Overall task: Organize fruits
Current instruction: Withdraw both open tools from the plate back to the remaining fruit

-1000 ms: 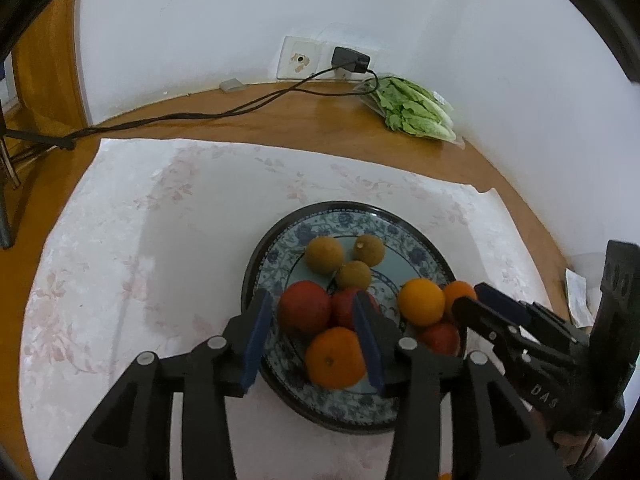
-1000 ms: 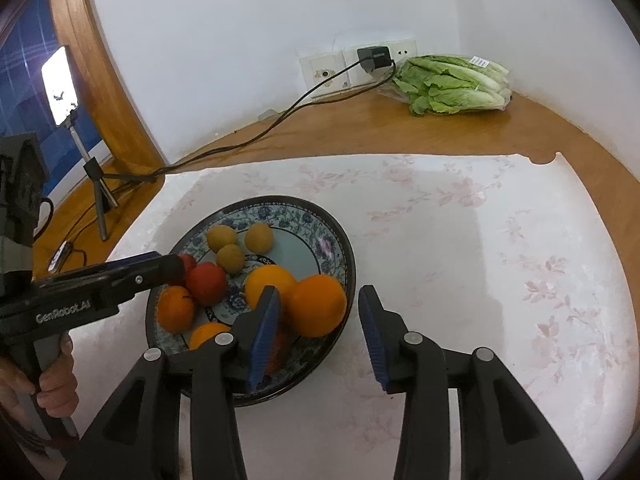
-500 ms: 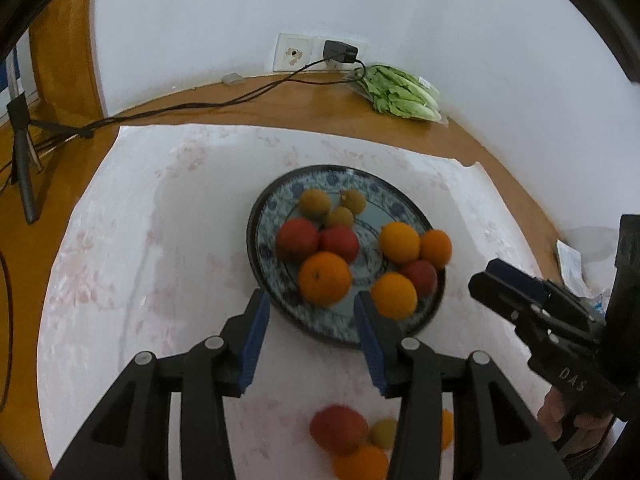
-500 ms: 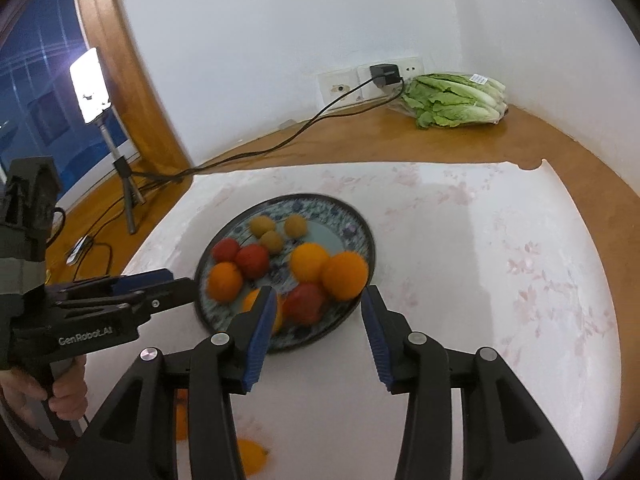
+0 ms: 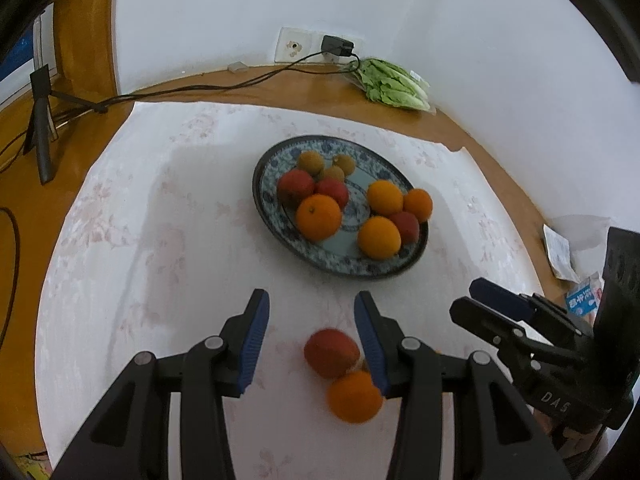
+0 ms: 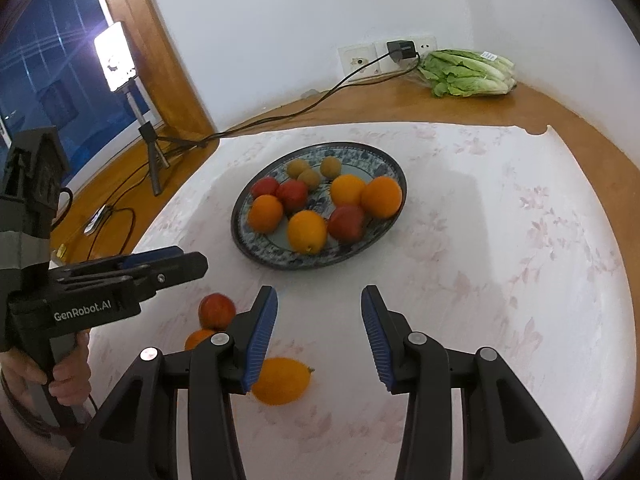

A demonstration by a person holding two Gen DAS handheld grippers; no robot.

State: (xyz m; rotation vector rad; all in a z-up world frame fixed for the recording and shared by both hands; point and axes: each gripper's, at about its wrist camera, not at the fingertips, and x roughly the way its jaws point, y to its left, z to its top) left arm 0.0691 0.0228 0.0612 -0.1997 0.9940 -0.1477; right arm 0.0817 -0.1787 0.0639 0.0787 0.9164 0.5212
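Observation:
A blue-patterned plate (image 5: 272,152) (image 6: 384,160) in the middle of the white cloth holds several oranges, red fruits and small brown fruits. On the cloth near me lie a loose red fruit (image 5: 331,352) (image 6: 216,310) and loose oranges (image 5: 354,396) (image 6: 280,380); another orange (image 6: 198,338) shows partly behind my right gripper's finger. My left gripper (image 5: 310,334) is open and empty above the red fruit. My right gripper (image 6: 318,330) is open and empty, with the loose oranges to its left. Each gripper also shows in the other's view.
A bag of lettuce (image 5: 394,84) (image 6: 468,72) lies in the far corner by wall sockets with a plugged charger (image 6: 400,50) and cable. A small tripod with a light (image 6: 116,56) stands at the left. Paper packets (image 5: 560,248) lie at the right edge.
Both grippers have pulled back from the plate towards me, so the plate looks farther off. Loose fruits on the near cloth have come into view under them.

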